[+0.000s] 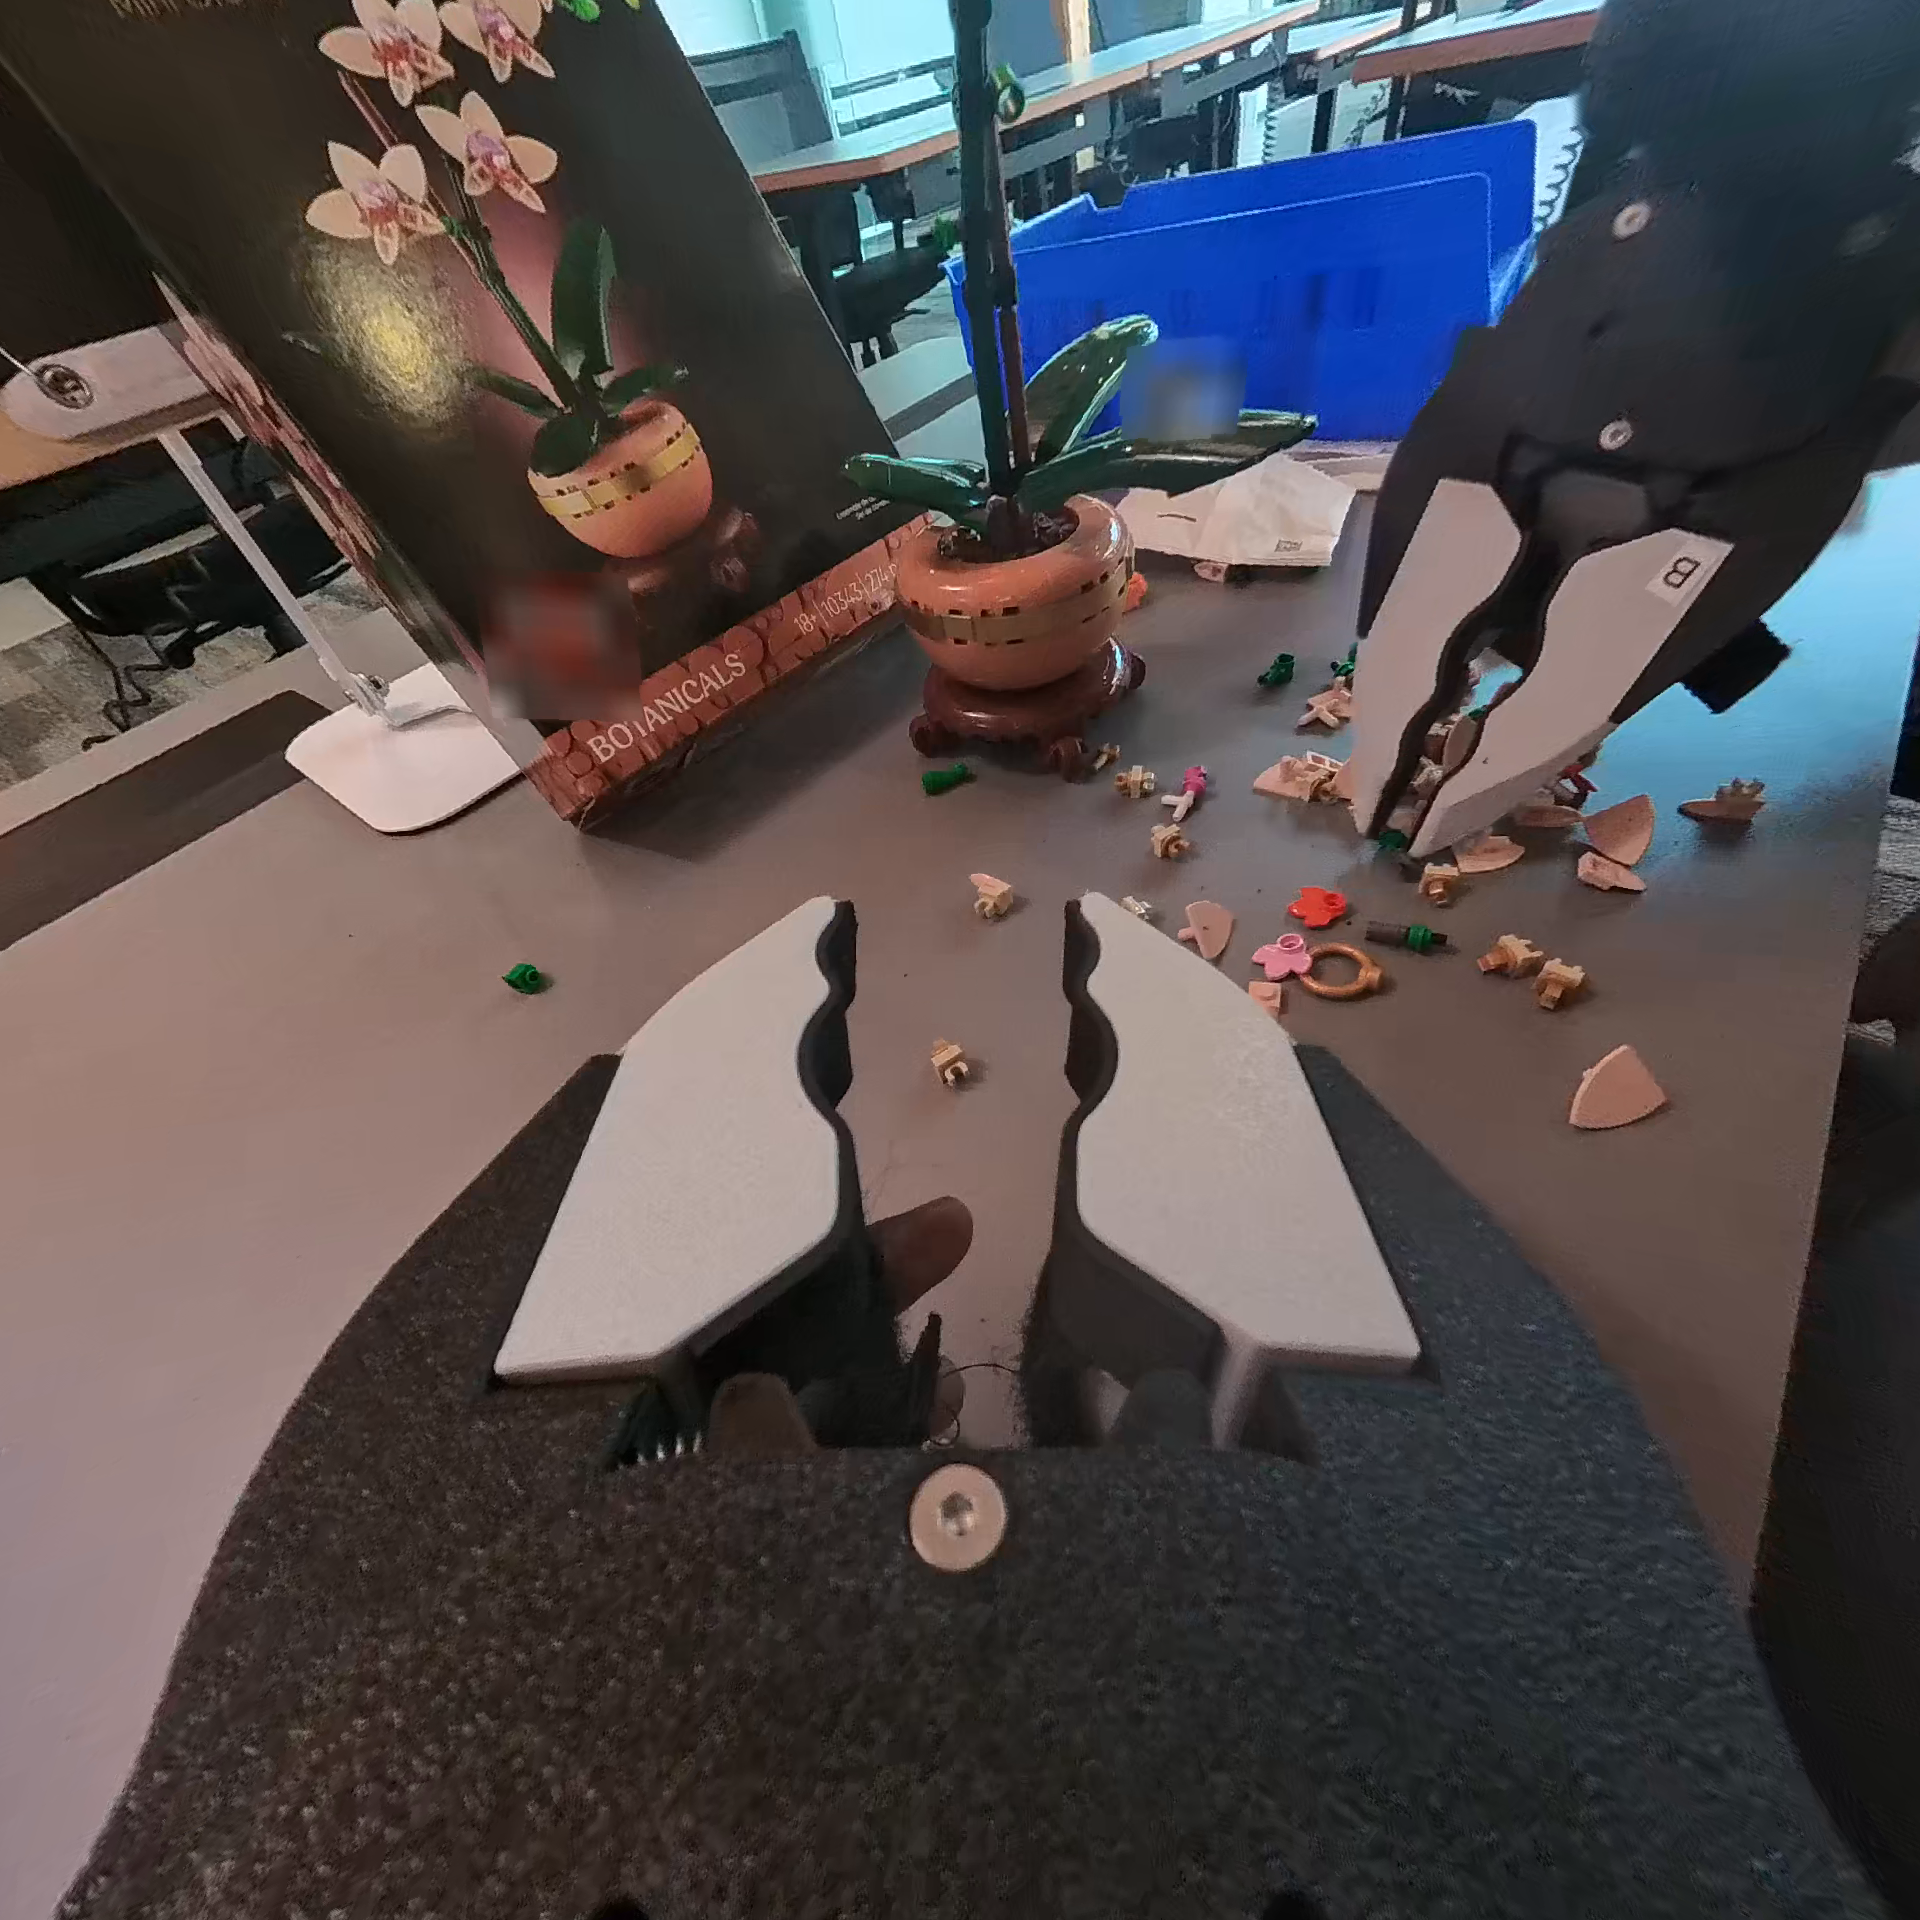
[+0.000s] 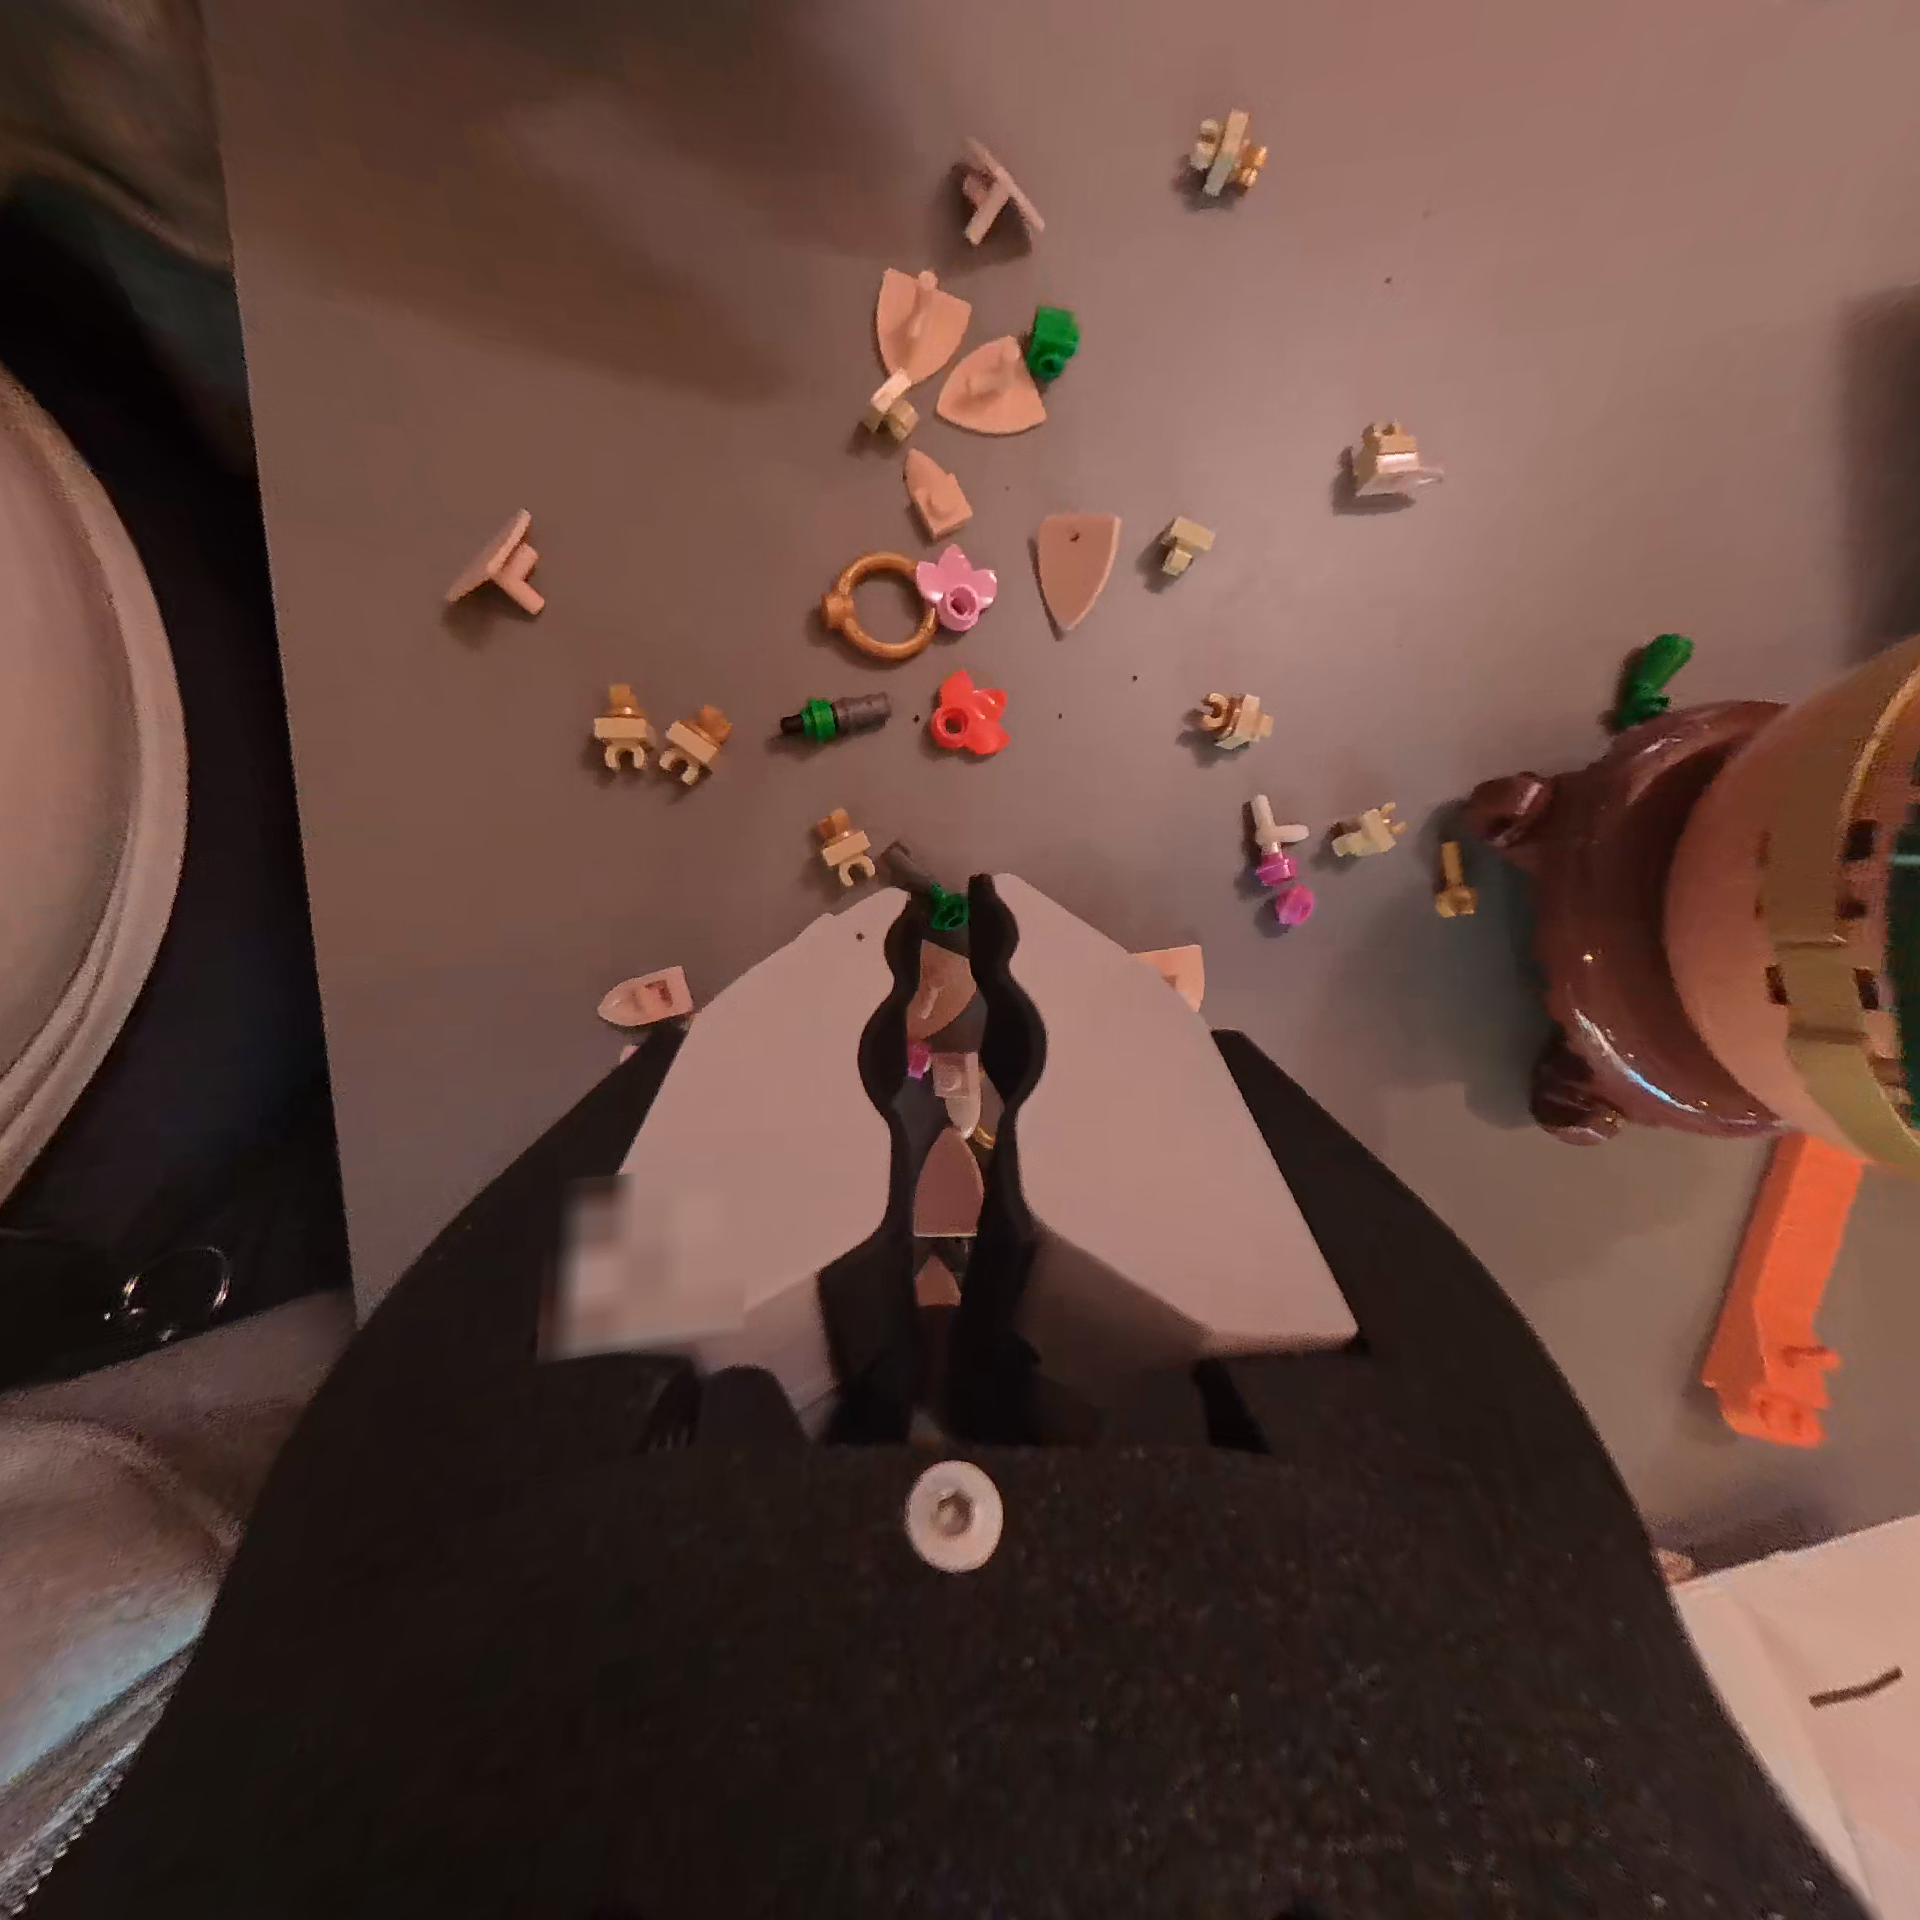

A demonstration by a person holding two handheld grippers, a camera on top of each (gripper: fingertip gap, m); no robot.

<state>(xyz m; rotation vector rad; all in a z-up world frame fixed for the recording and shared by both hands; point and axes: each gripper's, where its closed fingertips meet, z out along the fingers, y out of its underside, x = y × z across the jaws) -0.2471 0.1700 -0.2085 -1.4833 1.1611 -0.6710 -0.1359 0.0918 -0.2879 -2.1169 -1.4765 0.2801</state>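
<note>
At the right of the grey worktop (image 1: 312, 1091), among a scatter of small brick pieces, the right gripper (image 1: 1403, 836) pointed steeply down with its tips at the surface. Its jaws were nearly together around a small green-and-grey stud piece (image 2: 940, 902) at the tips, whose long axis ran slantwise away to the far left; whether it was truly clamped I could not tell. Tan petal-shaped pieces (image 2: 945, 1195) lay under the gap between the fingers.

The left gripper (image 1: 961, 920) hung released above the middle of the worktop, jaws well apart, holding nothing. A small tan clip piece (image 1: 951, 1062) lay on the surface between its fingers. Nearer the right gripper sat a red flower piece (image 2: 968, 715), a pink flower piece (image 2: 958, 590) touching a gold ring (image 2: 881, 608), and another green-and-grey stud (image 2: 836, 717). Farther left stood the brick-built potted plant (image 1: 1013, 603), beside its upright box (image 1: 499, 364), with a blue bin (image 1: 1278, 260) behind.
</note>
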